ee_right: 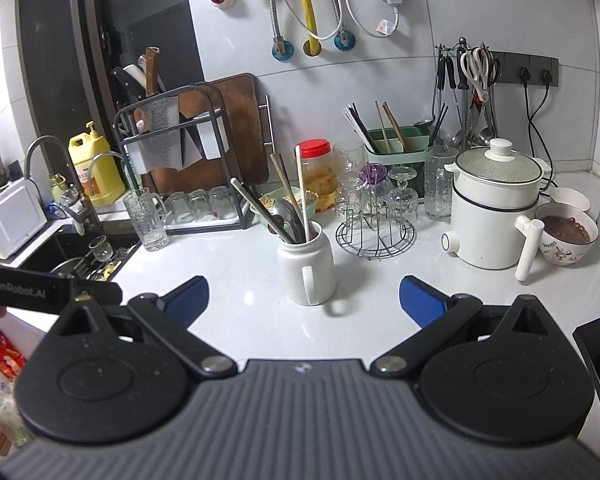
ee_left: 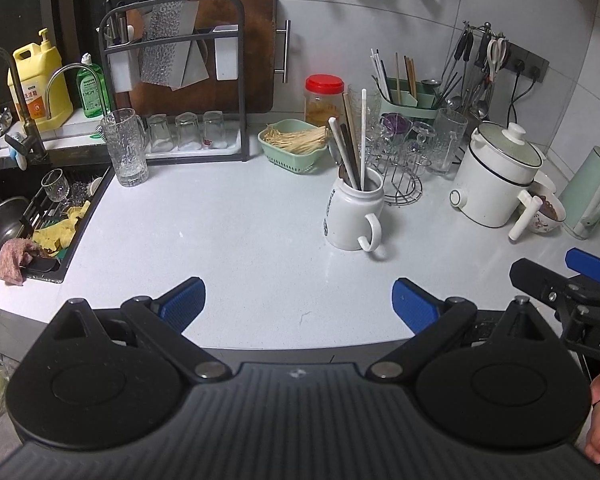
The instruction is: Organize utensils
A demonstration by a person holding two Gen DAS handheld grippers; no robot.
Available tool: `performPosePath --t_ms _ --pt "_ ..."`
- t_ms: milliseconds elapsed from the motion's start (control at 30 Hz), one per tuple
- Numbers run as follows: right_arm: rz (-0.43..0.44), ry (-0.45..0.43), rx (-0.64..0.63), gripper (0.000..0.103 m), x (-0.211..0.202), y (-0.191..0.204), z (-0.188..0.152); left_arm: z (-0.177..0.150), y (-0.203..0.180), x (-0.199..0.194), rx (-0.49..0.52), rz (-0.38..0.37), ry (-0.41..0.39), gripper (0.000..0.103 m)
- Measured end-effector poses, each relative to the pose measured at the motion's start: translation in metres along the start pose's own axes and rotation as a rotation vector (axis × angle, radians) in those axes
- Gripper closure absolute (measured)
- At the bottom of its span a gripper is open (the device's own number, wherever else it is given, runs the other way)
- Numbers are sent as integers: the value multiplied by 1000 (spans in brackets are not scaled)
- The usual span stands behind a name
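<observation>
- While both claws hover low in frame over the white counter (ee_left: 240, 240), wide apart and holding nothing, left gripper (ee_left: 298, 302) and right gripper (ee_right: 304, 300) stand short of the white mug (ee_right: 306, 268).
- Utensils (ee_left: 352, 156) stand bunched in that mug at centre frame; more chopsticks (ee_right: 388, 128) sit in the green caddy (ee_right: 396, 150) in the upper right.
- That fits either a finished gathering into the mug or a mugful still bound for the caddy.
- How many pieces the mug holds is hard to count; the sink (ee_left: 16, 216) at the left edge is cut off, its contents jumbled.
</observation>
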State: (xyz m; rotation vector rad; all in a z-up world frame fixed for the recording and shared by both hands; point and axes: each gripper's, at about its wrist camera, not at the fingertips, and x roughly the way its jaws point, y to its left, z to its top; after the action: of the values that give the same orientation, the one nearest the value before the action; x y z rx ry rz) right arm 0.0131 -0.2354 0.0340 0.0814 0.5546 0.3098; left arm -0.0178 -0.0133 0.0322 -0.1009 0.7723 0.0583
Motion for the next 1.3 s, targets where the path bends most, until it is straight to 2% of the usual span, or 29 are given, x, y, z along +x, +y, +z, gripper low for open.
performPosePath --t_ms 333,1300 --pt "-11 1 14 0 -1 0 -2 1 -2 0 12 -18 2 2" --pt "-31 -6 36 0 4 4 -8 2 4 2 28 -12 8 2"
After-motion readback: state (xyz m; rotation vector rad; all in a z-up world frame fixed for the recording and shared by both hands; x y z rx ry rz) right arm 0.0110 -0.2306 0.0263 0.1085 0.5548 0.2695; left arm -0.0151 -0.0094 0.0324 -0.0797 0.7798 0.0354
